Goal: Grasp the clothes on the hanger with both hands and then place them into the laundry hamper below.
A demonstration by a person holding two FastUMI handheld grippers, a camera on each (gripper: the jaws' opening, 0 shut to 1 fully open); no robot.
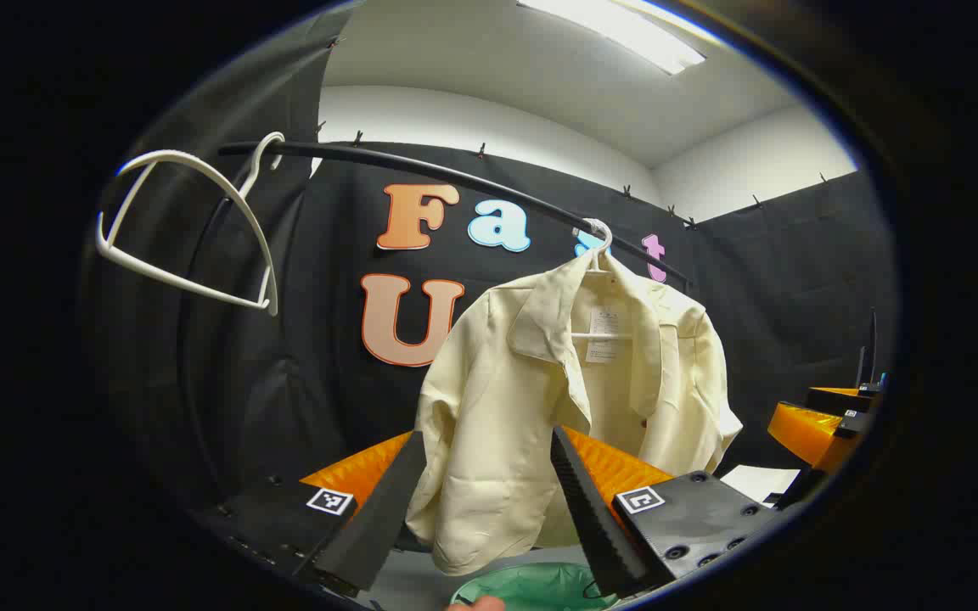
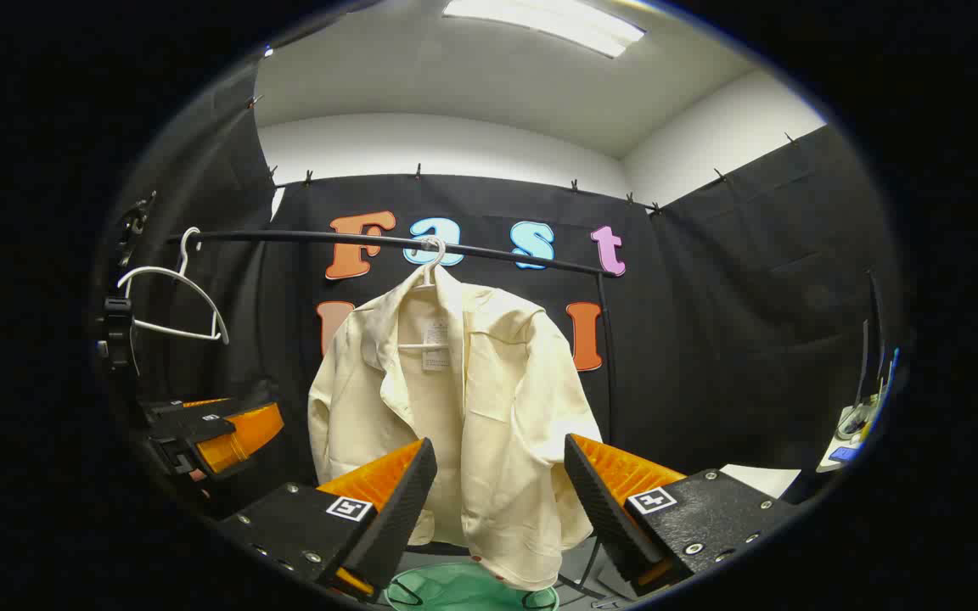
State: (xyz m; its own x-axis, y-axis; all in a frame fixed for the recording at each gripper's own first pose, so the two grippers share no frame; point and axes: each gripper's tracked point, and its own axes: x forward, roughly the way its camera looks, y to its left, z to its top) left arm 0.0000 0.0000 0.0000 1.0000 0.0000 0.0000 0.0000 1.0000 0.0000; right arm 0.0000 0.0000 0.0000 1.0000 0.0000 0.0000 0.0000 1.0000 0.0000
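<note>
A cream shirt (image 1: 540, 399) hangs open-fronted on a white hanger (image 1: 598, 239) from the black rail (image 1: 455, 176). My left gripper (image 1: 489, 501) stands open in front of the shirt's lower left panel, apart from the cloth. In the right gripper view the same shirt (image 2: 463, 407) hangs on its hanger (image 2: 431, 255), and my right gripper (image 2: 497, 501) is open before its hem. The green laundry hamper (image 1: 531, 587) sits below the shirt, its rim (image 2: 421, 590) showing under the hem. The right gripper's body (image 1: 820, 424) appears at the far right of the left gripper view.
An empty white hanger (image 1: 192, 229) hangs at the rail's left end, also seen as a hanger (image 2: 171, 301) in the right gripper view. The left gripper's body (image 2: 217, 433) sits at the left there. The rail's upright post (image 2: 608, 356) stands right of the shirt.
</note>
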